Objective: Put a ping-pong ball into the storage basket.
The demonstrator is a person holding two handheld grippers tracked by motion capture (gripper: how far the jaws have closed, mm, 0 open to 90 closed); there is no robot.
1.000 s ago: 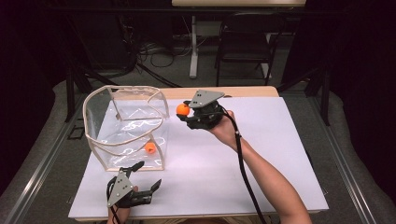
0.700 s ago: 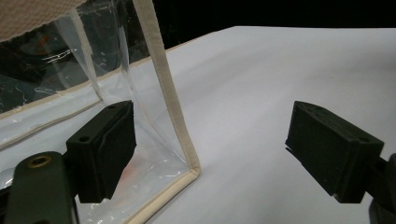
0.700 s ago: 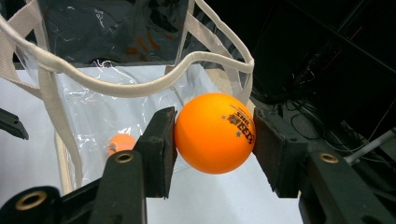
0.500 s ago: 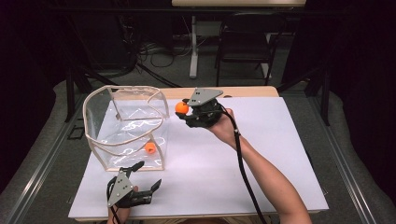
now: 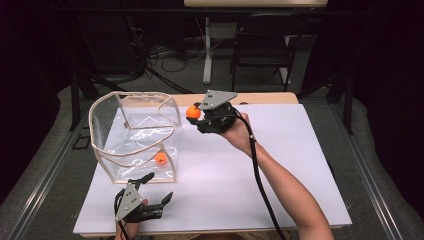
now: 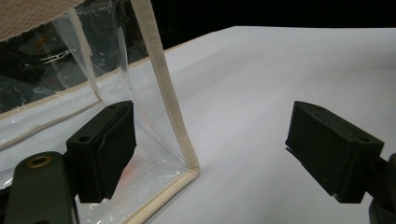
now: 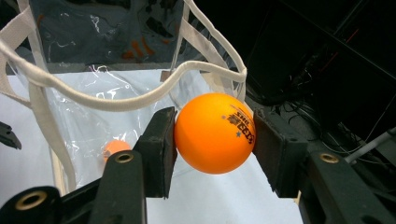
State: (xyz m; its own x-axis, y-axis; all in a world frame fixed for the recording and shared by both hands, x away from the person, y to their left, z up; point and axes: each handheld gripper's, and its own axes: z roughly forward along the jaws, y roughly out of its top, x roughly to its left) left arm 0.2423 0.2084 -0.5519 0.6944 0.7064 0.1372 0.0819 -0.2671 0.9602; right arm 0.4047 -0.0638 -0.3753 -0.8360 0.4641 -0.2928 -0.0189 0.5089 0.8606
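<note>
My right gripper [image 5: 196, 113] is shut on an orange ping-pong ball [image 5: 193, 112], held in the air just right of the clear plastic bag's [image 5: 134, 136] rim. In the right gripper view the ball [image 7: 215, 133] sits squeezed between both pads, with the bag's cream-edged opening [image 7: 116, 98] right behind it. A second orange ball [image 5: 160, 158] lies inside the bag near its front right corner, also seen through the plastic as the ball in the bag [image 7: 115, 148]. My left gripper [image 5: 159, 188] rests open at the table's front edge, by the bag's front corner [image 6: 189, 168].
The bag stands on a white sheet [image 5: 280, 165] that covers the table, with free room to the right of my right arm. Behind the table are a chair [image 5: 265, 45], cables and a table leg on the floor.
My right gripper with the ball has edged slightly left toward the bag's rim. The left gripper has stayed where it was.
</note>
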